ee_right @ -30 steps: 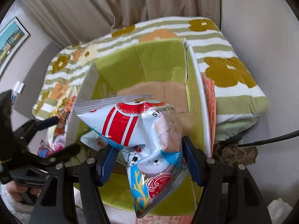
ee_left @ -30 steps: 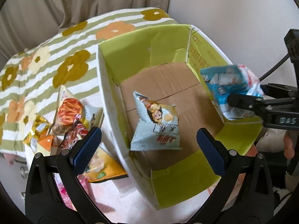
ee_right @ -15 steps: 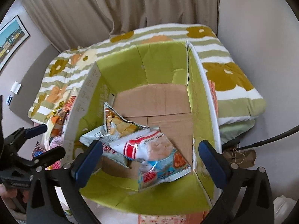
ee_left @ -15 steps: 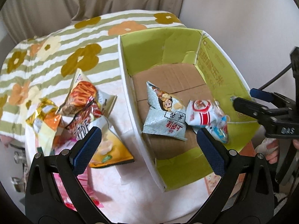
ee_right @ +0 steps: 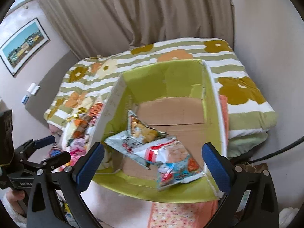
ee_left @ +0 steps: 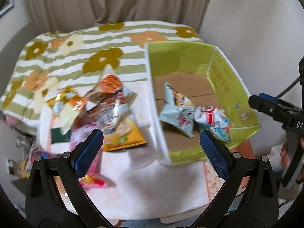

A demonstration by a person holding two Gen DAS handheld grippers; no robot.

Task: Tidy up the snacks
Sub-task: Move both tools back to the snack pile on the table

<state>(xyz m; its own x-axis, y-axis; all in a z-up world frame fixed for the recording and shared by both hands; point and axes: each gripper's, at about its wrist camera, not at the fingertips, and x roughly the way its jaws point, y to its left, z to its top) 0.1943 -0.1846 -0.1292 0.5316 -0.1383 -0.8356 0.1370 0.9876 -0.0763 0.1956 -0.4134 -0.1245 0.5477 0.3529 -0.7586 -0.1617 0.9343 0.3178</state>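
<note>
A green-lined cardboard box (ee_left: 224,79) (ee_right: 171,76) stands open on the bed. Two bags lie on its floor: a pale blue snack bag (ee_left: 176,114) (ee_right: 133,133) and, against it, a red, white and blue shrimp snack bag (ee_left: 214,121) (ee_right: 171,161). My right gripper (ee_right: 153,148) hangs open above the box's near end, holding nothing; it also shows in the left wrist view (ee_left: 275,108). A heap of loose snack bags (ee_left: 106,102) (ee_right: 81,121) lies left of the box. My left gripper (ee_left: 150,134) is open and empty, above the box's left wall and the heap's edge.
A striped floral blanket (ee_left: 57,57) covers the bed's far half, and a pale pink cloth (ee_left: 152,186) lies under the box and the snacks. Curtains (ee_right: 152,15) and walls close in behind and to the right. A dark cable (ee_right: 275,152) runs along the right.
My right gripper opened and the red, white and blue bag dropped into the box beside the pale blue one. My left gripper swung left and back, bringing the snack heap into view.
</note>
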